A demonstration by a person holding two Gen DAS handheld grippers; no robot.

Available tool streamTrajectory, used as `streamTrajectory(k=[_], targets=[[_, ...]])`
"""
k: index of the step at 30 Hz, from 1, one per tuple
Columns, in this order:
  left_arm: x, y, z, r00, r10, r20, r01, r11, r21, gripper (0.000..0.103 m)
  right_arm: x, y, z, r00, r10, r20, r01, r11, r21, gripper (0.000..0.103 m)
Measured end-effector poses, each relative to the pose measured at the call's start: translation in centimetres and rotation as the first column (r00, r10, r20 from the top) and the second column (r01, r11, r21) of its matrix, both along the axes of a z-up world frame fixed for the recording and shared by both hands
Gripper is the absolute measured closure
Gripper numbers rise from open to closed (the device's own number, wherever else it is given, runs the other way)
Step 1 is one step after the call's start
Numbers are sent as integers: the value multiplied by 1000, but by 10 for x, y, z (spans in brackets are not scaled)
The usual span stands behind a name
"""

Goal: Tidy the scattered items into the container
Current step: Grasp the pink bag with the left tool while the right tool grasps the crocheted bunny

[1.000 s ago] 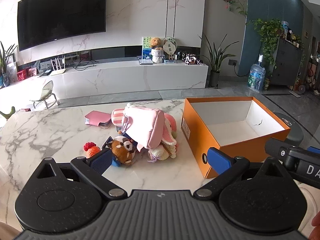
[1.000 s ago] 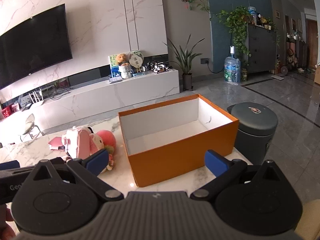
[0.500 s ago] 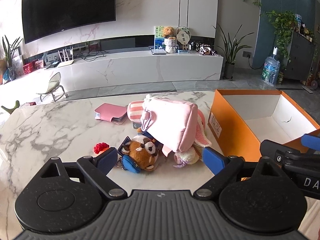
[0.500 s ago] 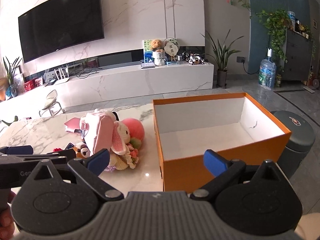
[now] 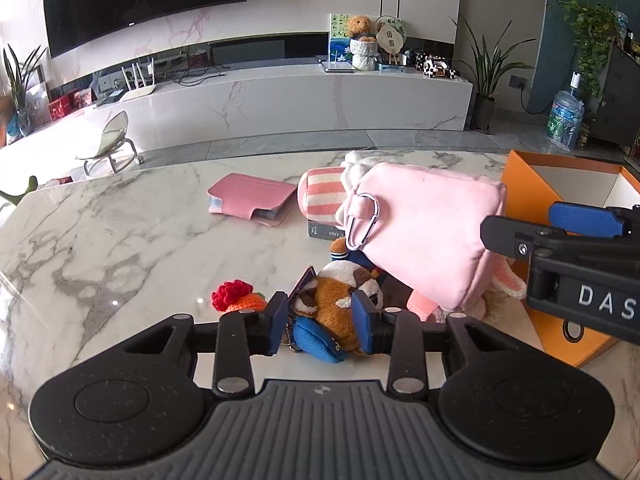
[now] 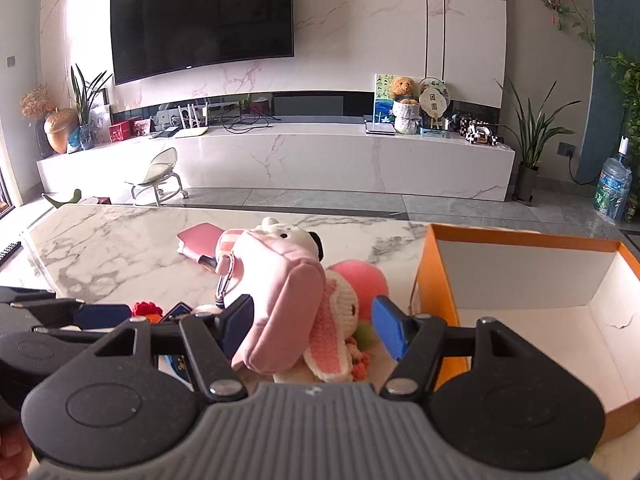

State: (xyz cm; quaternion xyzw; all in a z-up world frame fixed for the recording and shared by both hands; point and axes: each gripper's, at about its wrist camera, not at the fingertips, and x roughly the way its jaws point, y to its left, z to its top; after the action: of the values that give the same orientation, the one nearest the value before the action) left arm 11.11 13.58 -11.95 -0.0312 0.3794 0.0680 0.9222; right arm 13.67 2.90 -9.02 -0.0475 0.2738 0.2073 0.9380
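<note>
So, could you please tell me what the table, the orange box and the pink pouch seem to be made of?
Table: polished marble or a marble look, grey veins and glossy reflections. Orange box: likely cardboard, thin stiff walls, matte white inside. Pink pouch: soft matte fabric with stitched seams and a shiny metal clip.

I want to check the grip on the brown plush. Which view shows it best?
The left wrist view: the brown plush sits in full sight between the left claw's fingers. In the right wrist view it is almost wholly hidden behind the right claw.
</note>
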Motion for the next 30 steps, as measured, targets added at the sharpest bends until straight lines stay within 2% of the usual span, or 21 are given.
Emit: streamTrajectory(k=[2,5,6,8,11,16,22,25,27,29,30], targets=[[4,3,-3,1000,0,-7,0,1000,-10,70,9,8,-2,1000,16,2,-16,1000,5,35],[8,3,-5,1000,-2,-11,2,1000,-15,70,18,19,-6,999,32,8,-32,999,5,37],[9,4,-6,1000,1,-12,-1,1000,-17,70,20,22,-7,999,35,8,-35,999,-1,40],[10,5,-7,1000,8,-16,-8,1000,-21,70,22,27,-10,999,33,8,-33,999,-20,58],[5,5,-6,1000,13,-21,-14,999,-32,70,15,26,-11,999,41,16,-41,999,-27,62],[-11,-2,-3,999,0,-33,-1,999,-47,70,-9,19,-16,998,53,-21,-54,998,-41,67],[-30,-10,-1,999,-17,-48,14,998,-66,69,-48,11,-29,996,58,-61,-64,993,-102,69],[-39,-14,1,998,-25,-55,21,997,-75,64,-62,11,-35,995,70,-71,-80,986,-144,69],[-44,-16,2,998,-30,-57,25,997,-80,47,-70,12,-38,993,84,-87,-98,981,-169,70],[-48,-18,3,998,-34,-53,29,996,-88,40,-77,12,-42,990,92,-103,-110,977,-184,69],[-50,-19,4,998,-37,-52,32,995,-93,40,-81,13,-43,990,96,-100,-114,974,-193,69]])
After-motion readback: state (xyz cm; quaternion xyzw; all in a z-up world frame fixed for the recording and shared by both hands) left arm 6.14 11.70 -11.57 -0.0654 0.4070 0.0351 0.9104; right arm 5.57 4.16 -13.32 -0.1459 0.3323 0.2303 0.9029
